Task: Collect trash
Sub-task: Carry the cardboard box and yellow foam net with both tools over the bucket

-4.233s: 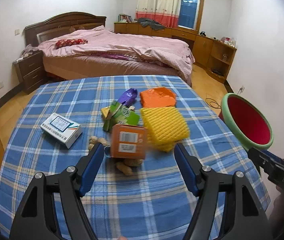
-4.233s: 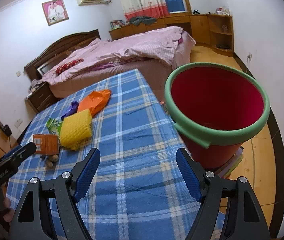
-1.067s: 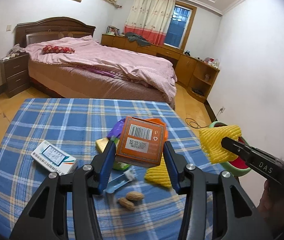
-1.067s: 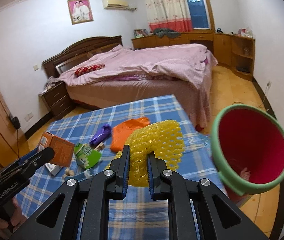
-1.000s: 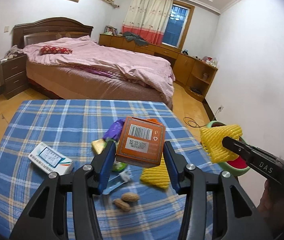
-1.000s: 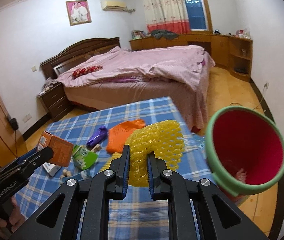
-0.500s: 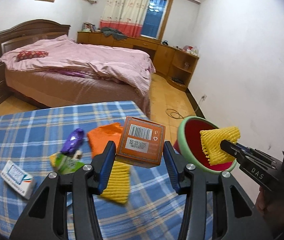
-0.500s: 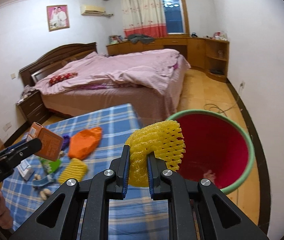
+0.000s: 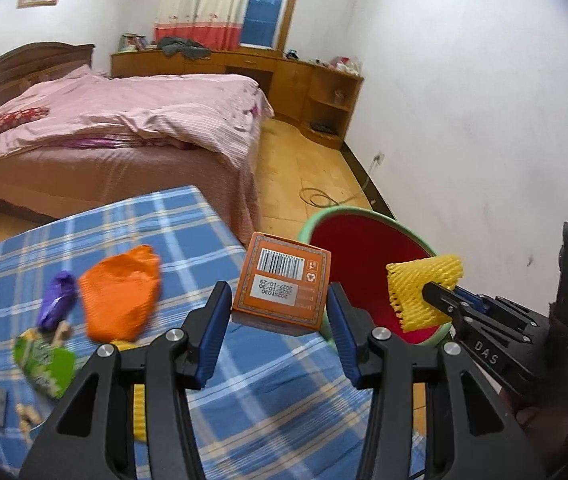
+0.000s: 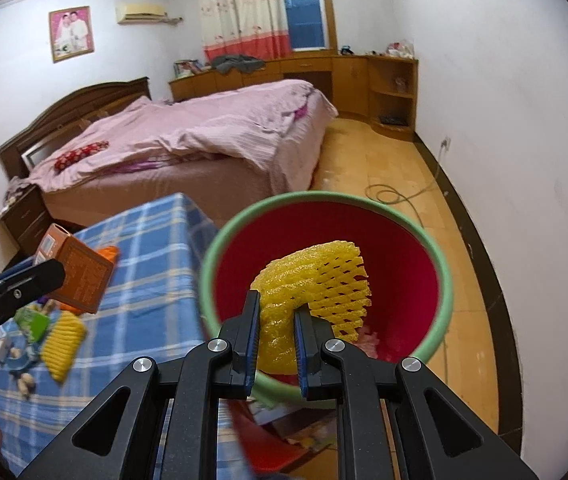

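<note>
Both tools have swung from the bench to the red bin (image 10: 412,264); the right tool (image 10: 277,322) pinches a yellow foam net (image 10: 316,280) over the bin's mouth; the left tool (image 9: 280,312) clamps an orange box (image 9: 282,284) beside its rim; neither dropped yet; beyond the bin, one orange net (image 9: 120,292), one yellow net (image 10: 62,338), one purple wrapper (image 9: 57,300), one green packet (image 9: 44,358) remain on the bench (image 9: 268,392).

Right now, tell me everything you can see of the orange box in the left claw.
The orange box is a small carton, cardboard by the look of it, with a decorative border. Its top face carries a white barcode label, a printed date and small symbols. It is held clear of the blue checked tablecloth, tilted, clamped at its sides by the blue pads of the left claw. It hangs near the table edge, beside the green-rimmed red bucket. Nothing else touches it.
</note>
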`<act>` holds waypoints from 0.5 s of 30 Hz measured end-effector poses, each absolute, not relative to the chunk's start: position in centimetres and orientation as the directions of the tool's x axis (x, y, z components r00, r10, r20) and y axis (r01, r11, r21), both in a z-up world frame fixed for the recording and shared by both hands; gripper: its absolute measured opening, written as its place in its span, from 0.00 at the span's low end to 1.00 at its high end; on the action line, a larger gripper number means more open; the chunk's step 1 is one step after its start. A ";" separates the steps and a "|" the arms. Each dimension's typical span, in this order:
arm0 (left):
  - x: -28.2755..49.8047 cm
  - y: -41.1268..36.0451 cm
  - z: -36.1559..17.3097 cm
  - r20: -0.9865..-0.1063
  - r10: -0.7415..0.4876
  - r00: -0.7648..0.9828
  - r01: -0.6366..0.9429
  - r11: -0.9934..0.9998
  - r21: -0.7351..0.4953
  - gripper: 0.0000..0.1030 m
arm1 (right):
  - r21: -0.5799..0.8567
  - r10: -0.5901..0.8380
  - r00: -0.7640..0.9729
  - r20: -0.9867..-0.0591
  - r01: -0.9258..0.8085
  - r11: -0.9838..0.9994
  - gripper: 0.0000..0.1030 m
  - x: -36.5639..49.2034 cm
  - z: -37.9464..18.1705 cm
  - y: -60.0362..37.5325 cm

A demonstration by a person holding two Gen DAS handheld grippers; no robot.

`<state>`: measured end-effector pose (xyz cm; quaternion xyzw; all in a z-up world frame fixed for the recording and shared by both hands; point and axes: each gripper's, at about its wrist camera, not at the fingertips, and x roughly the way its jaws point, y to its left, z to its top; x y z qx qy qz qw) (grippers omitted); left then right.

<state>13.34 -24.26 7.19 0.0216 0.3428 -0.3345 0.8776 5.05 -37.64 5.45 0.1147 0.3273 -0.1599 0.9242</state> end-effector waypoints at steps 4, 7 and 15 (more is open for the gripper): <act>14.0 -27.2 6.4 -0.637 -0.581 0.506 0.627 0.755 -0.192 0.48 | 0.097 -0.235 0.708 -0.666 0.394 0.914 0.15 5.7 4.1 -39.8; 14.7 -29.3 5.6 -0.655 -0.587 0.476 0.642 0.741 -0.197 0.48 | 0.090 -0.242 0.691 -0.681 0.406 0.909 0.15 6.2 3.3 -41.1; 16.1 -34.0 3.6 -0.687 -0.593 0.421 0.683 0.705 -0.190 0.48 | 0.095 -0.235 0.670 -0.704 0.417 0.904 0.15 7.1 1.4 -43.4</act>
